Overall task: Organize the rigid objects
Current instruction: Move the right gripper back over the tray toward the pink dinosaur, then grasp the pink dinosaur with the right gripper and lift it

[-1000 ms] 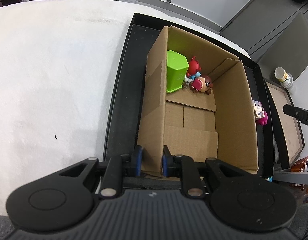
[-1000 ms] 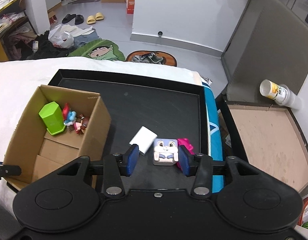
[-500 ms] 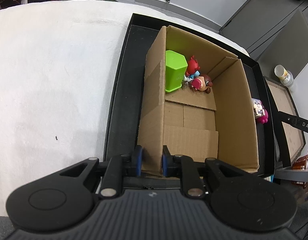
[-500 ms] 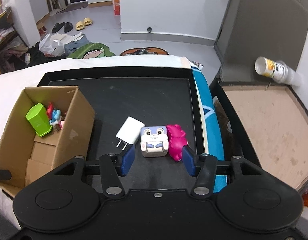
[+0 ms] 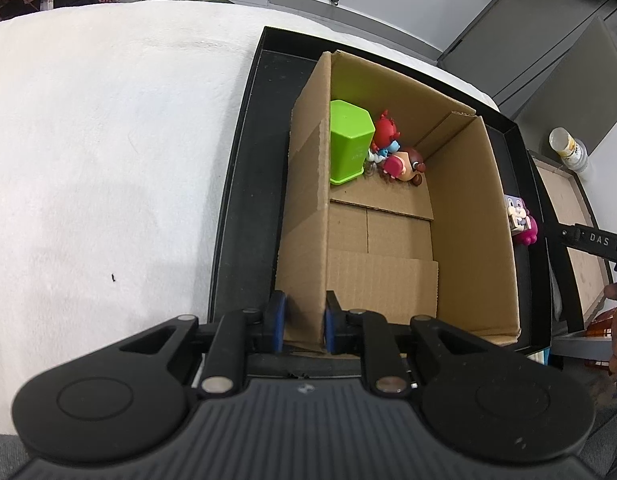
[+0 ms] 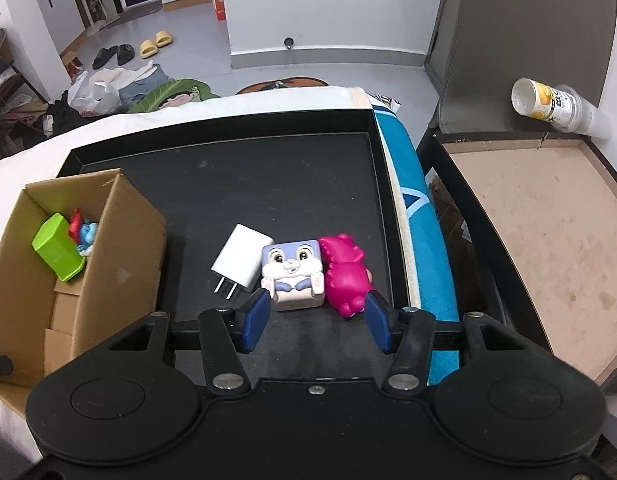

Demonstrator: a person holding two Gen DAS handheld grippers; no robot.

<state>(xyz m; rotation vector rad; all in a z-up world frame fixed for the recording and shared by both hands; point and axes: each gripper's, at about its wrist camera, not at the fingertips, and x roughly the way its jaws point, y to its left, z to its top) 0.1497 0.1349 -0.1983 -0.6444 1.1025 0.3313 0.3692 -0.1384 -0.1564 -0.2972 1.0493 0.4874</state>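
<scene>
The left gripper [image 5: 302, 326] is clamped on the near wall of the open brown cardboard box [image 5: 468, 240], which stands along the left edge of the shallow black tray [image 6: 268, 184]. That grip steadies the box and is best left as it is. Inside, against the box's far wall, lie a lime-green hexagonal plastic container [image 5: 348, 146] and a few small red, blue and pink figurines [image 5: 396, 156].

The right gripper [image 6: 314, 322] hovers near the tray's front edge with its blue-padded fingers [image 6: 255, 320] apart and nothing between them. Just beyond lie three pieces, seemingly touching in a row: a white plastic plug charger [image 6: 240, 260], a pale blue-and-white cube-shaped rabbit toy [image 6: 294, 276] and a magenta plastic animal figure [image 6: 346, 276].

The rabbit cube looks like the next pick. As the fingers stand, the gap would take in the magenta figure as well. A good approach centres on the cube alone and slips one pad into the seam on each side, or closes on the pair squarely. The hard, smooth faces call for a grip low on the sides.
</scene>
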